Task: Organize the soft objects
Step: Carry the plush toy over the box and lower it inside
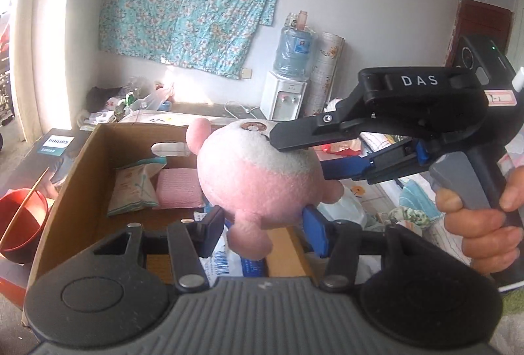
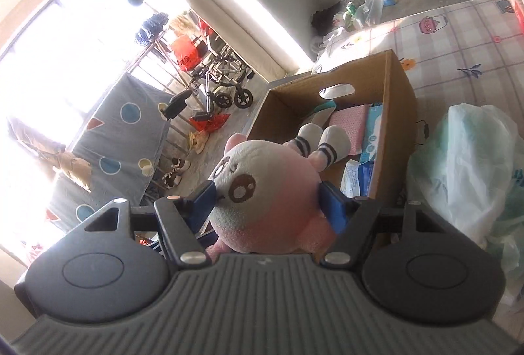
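A pink and white plush toy (image 1: 258,178) hangs in the air over the near end of an open cardboard box (image 1: 82,165). My right gripper (image 1: 304,158) comes in from the right and is shut on the toy's round head, one finger above and one below. In the right wrist view the toy (image 2: 262,188) fills the space between the blue pads, feet pointing at the box (image 2: 396,99). My left gripper (image 1: 262,225) sits just under the toy with its blue pads either side of the lower body; I cannot tell whether they squeeze it.
Inside the box lie a tissue pack (image 1: 134,188), a pink cloth (image 1: 180,188) and plastic packets (image 2: 360,171). A red bucket (image 1: 23,224) stands left of the box. A plastic bag (image 2: 465,171) lies on the patterned bed cover (image 2: 458,37). A water dispenser (image 1: 285,96) stands at the wall.
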`<state>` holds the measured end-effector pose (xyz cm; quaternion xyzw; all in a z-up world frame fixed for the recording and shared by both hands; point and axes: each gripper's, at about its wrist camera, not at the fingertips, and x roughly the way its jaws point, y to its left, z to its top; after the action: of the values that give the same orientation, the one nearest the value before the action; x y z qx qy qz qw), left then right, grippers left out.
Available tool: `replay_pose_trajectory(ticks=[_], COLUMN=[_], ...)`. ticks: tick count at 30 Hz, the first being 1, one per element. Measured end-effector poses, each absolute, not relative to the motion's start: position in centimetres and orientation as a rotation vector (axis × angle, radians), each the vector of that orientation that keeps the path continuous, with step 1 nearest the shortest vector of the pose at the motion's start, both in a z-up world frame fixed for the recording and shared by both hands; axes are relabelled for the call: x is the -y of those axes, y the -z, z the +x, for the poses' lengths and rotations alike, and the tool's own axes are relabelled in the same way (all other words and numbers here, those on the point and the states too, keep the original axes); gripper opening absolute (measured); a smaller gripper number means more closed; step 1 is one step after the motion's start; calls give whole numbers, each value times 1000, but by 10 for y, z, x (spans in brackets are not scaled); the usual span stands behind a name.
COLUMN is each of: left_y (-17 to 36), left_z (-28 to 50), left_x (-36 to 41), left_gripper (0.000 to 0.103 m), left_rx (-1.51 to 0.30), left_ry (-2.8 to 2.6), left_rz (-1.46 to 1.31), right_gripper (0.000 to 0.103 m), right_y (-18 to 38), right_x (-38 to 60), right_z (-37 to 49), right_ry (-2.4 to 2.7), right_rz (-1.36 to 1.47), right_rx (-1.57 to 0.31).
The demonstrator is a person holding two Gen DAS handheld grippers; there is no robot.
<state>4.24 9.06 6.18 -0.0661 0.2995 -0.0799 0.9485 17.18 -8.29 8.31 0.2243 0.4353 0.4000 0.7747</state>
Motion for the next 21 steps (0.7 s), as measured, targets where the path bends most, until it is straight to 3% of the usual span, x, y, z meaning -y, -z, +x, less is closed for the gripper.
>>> replay_pose_trajectory(ticks=[7,15,21], left_y=[-17,37,42], left_z=[99,147,140], left_x=[-169,-196,-203], left_gripper=[54,54,63], left_rx=[-846,-1113,-1131], left_ry=[102,118,106], left_rz=[-249,-374,-383], right_gripper=[70,69,70], right_y=[-42,17,29], right_x=[-18,-51,-58], right_z=[235,274,275], right_ry=[-865,-777,-797], right_rz=[345,223,177], right_rx=[-1170,-1351,-1367])
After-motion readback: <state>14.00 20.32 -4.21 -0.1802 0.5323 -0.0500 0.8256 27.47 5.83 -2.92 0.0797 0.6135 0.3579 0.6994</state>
